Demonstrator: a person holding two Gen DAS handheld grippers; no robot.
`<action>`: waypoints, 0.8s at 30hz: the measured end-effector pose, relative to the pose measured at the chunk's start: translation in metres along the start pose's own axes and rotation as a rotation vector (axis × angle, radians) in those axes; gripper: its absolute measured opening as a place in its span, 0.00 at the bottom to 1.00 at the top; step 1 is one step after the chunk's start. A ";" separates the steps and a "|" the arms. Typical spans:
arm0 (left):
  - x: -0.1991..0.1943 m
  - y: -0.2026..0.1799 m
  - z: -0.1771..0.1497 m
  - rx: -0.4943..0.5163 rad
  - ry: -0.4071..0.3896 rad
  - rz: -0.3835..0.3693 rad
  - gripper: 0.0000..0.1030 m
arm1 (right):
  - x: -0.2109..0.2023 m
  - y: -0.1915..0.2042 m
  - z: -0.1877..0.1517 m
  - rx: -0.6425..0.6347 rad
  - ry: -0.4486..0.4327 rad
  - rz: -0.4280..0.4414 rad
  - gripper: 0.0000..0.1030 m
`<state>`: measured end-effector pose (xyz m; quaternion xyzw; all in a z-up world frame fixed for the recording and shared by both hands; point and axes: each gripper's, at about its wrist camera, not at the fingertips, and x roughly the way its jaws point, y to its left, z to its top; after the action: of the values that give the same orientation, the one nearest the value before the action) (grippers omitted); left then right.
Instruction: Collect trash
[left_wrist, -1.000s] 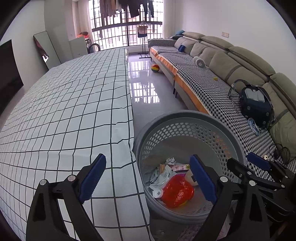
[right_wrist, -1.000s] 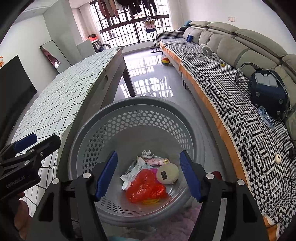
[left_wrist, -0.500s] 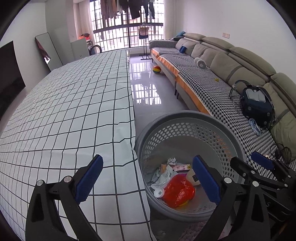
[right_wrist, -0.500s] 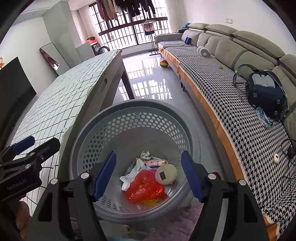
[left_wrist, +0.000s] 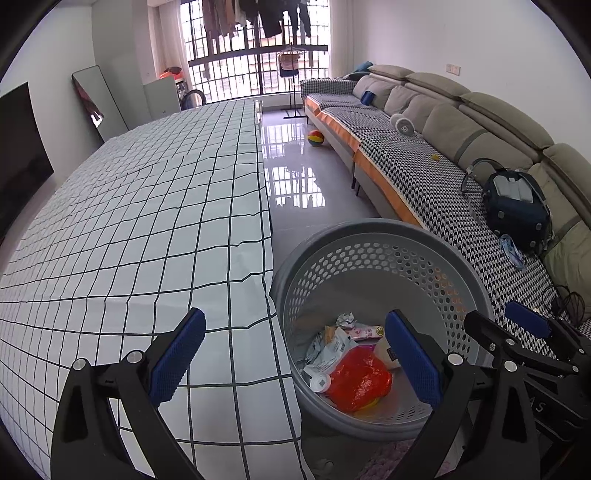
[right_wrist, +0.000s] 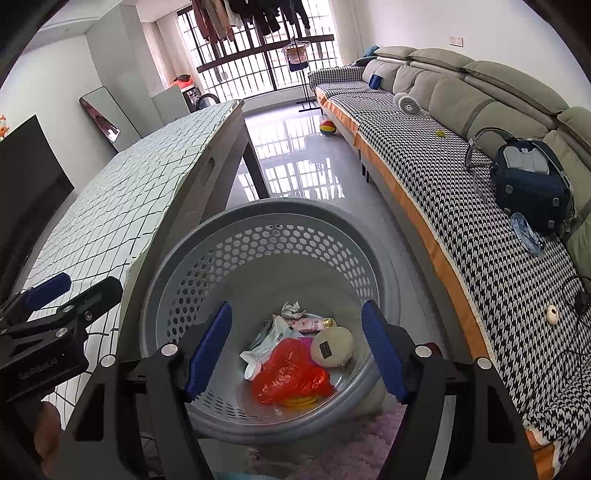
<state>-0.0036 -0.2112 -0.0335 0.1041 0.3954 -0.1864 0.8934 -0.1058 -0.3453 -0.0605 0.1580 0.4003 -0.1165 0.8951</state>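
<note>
Slightly wider than a second ago, the left tongs (left_wrist: 293, 356) are seen spread to their fullest, empty, above the edge of the checked tabletop (left_wrist: 147, 229) and the grey perforated basket (right_wrist: 266, 236). "GenRobot.AI" can be read on their body in the right wrist view. The right tongs (right_wrist: 297, 350) are held partly open over the basket, gripping nothing. Trash lies in the basket's bottom: one red plastic bag (right_wrist: 290, 374), one round cream object (right_wrist: 332, 347), one crumpled paper (right_wrist: 293, 308), several wrappers.
</note>
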 end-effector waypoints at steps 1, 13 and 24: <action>0.000 0.000 0.000 -0.001 0.000 0.000 0.93 | 0.000 0.000 0.000 0.000 0.000 -0.001 0.68; 0.002 -0.004 -0.001 0.012 0.006 0.013 0.94 | 0.000 -0.001 0.000 0.002 0.001 0.000 0.68; 0.005 -0.005 -0.002 0.016 0.014 0.020 0.94 | 0.000 -0.001 0.000 0.003 0.002 0.001 0.68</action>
<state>-0.0037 -0.2168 -0.0387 0.1165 0.3989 -0.1798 0.8916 -0.1066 -0.3463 -0.0610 0.1594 0.4010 -0.1164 0.8946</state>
